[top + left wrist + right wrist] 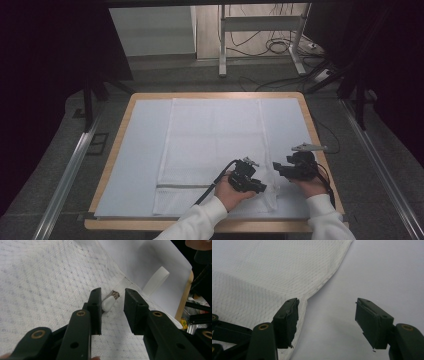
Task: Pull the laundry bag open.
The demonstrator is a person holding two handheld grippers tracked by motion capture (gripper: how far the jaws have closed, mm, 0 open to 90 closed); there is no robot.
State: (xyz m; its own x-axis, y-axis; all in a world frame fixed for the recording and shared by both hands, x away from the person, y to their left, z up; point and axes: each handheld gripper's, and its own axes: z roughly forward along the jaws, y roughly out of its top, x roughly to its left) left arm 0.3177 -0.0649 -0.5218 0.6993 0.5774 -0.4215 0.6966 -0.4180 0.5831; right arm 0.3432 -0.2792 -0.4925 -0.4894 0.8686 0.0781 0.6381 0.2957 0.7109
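Straddling a white zipper pull [108,303], left tongs [112,303] (no legible writing)

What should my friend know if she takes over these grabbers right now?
Left gripper: fingers apart around the white zipper pull of the mesh laundry bag; one finger seems to touch it, no pinch yet.
Right gripper: open, one finger on the bag's edge, the other over the white table cover.
The bag lies flat on the table, with a white strap at its corner.
Done: left fingers lined up on the pull.
Left: probably pinch the pull, hold the bag steady and slide the zipper.
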